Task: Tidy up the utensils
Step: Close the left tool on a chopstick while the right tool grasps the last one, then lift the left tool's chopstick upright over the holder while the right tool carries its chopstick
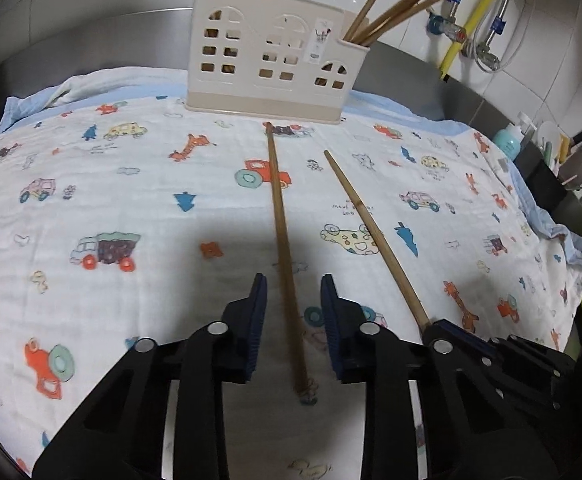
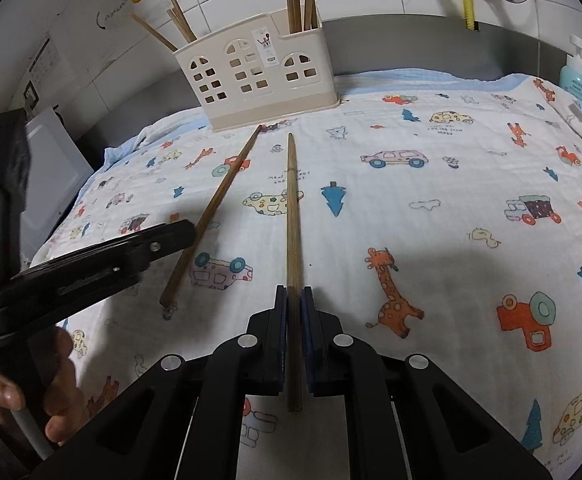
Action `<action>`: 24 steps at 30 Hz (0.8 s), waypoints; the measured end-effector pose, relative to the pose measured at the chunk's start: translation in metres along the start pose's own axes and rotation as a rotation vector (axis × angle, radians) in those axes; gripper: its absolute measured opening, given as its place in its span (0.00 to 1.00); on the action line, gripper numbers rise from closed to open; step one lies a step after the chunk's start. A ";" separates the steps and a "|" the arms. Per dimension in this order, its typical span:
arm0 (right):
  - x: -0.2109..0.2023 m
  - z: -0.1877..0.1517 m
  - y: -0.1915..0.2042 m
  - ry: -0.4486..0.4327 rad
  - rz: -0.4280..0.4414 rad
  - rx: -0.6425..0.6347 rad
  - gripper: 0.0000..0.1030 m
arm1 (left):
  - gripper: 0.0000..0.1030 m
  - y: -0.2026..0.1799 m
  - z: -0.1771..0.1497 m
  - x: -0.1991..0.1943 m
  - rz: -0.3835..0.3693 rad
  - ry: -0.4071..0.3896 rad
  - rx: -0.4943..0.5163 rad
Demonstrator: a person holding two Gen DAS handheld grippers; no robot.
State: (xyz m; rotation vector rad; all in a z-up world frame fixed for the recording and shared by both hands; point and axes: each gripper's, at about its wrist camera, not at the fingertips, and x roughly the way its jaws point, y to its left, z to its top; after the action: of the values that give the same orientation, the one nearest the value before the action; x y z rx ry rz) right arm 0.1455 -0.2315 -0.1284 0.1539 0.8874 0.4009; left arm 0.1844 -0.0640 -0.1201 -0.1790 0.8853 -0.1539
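A cream utensil holder [image 1: 271, 60] with window cut-outs stands at the far side of the printed cloth, with several wooden chopsticks upright in its end compartments; it also shows in the right wrist view [image 2: 259, 76]. One chopstick [image 1: 285, 248] lies flat on the cloth, and my left gripper [image 1: 293, 292] is open with its fingers on either side of it. My right gripper [image 2: 294, 300] is shut on a second chopstick [image 2: 293, 216], which points toward the holder. That chopstick [image 1: 371, 232] and the right gripper [image 1: 443, 326] show in the left wrist view. The lying chopstick [image 2: 215, 208] shows left of the held one.
A white cloth [image 1: 131, 184] printed with cars and giraffes covers the counter. A teal soap bottle [image 2: 577, 78] stands at the back right. Knives and containers [image 1: 571, 160] sit at the right edge. Pipes and a yellow hose [image 1: 475, 12] hang on the tiled wall.
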 end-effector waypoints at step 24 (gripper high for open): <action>-0.004 -0.009 0.016 0.001 -0.073 -0.086 0.09 | 0.05 0.007 0.003 0.005 0.077 0.015 -0.006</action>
State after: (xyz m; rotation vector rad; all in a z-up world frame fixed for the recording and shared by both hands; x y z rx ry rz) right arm 0.1321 -0.2185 -0.1267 0.0418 0.8723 0.3704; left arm 0.1905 -0.0577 -0.1232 -0.1498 0.9066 -0.0810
